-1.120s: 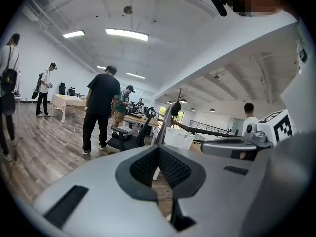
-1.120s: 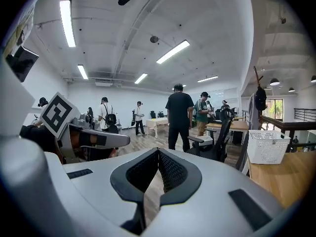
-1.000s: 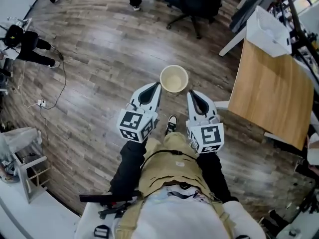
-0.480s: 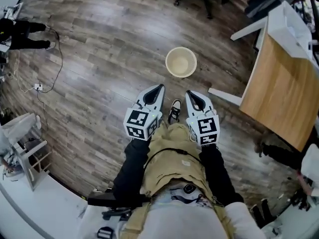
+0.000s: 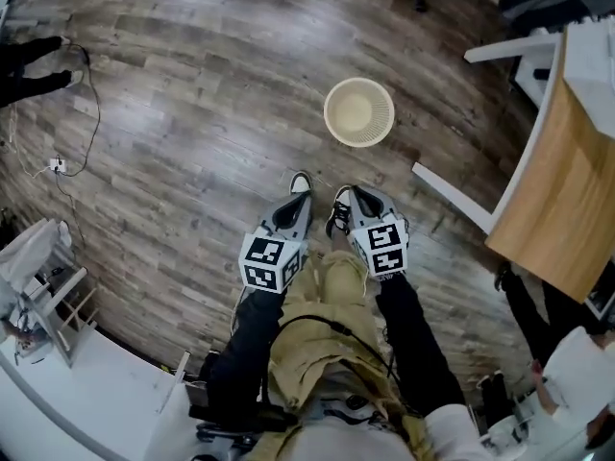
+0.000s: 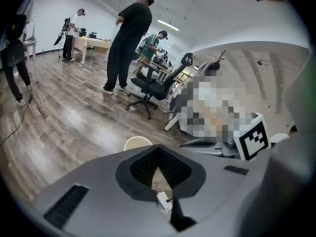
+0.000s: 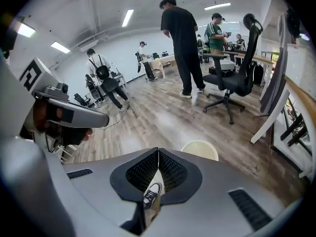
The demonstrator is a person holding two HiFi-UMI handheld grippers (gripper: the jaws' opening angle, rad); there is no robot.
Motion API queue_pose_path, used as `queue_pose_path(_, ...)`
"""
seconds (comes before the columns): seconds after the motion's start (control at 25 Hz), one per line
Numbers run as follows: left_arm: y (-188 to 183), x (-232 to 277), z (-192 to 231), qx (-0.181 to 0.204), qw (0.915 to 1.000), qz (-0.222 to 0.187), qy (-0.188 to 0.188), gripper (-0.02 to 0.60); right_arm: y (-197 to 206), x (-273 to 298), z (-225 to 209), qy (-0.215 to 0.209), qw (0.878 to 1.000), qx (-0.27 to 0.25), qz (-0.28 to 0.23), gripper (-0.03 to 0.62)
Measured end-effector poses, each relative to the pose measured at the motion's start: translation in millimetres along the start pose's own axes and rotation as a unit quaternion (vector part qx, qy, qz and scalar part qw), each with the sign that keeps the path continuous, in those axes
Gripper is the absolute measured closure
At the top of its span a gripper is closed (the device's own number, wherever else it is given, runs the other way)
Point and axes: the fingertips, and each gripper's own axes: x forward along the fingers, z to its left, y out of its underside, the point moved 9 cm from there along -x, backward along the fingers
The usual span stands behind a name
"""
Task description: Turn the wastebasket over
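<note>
The cream, round plastic wastebasket point(image 5: 358, 111) stands upright on the grey-brown wood-plank floor point(image 5: 192, 152), its open mouth facing up. It sits ahead of the person's black-and-white sneakers point(image 5: 301, 182) and near a light wooden desk point(image 5: 562, 209) with white legs. It is well apart from both grippers. The left gripper point(image 5: 294, 206) and the right gripper point(image 5: 359, 202) hang side by side over the person's knees. Both point down and forward, roughly toward the basket as far as the steep view shows. Each pair of jaws is pressed together with nothing between them.
</note>
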Motion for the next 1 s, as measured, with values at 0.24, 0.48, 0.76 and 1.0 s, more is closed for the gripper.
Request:
queue_pose_path(0.24, 35, 37, 50, -0.024, 0.9987, 0.043, -0.012, 0.581, 43, 88, -27, -0.010, 0.998, 0.040, 0.053, 0.572)
queue_pose_path(0.48, 78, 60, 84, -0.058, 0.9955, 0.071, -0.025, 0.581, 78, 162, -66, -0.018, 0.994, 0.030, 0.107, 0.572)
queue_pose_path(0.76, 132, 85, 114, -0.086, 0.9917, 0.091, -0.031, 0.581, 125, 243, -105, -0.004, 0.990, 0.015, 0.141, 0.572)
queue_pose_path(1.0, 163, 90, 125, -0.107, 0.9884, 0.102, -0.036, 0.581, 162, 291, -128, 0.026, 0.985, -0.005, 0.169, 0.571)
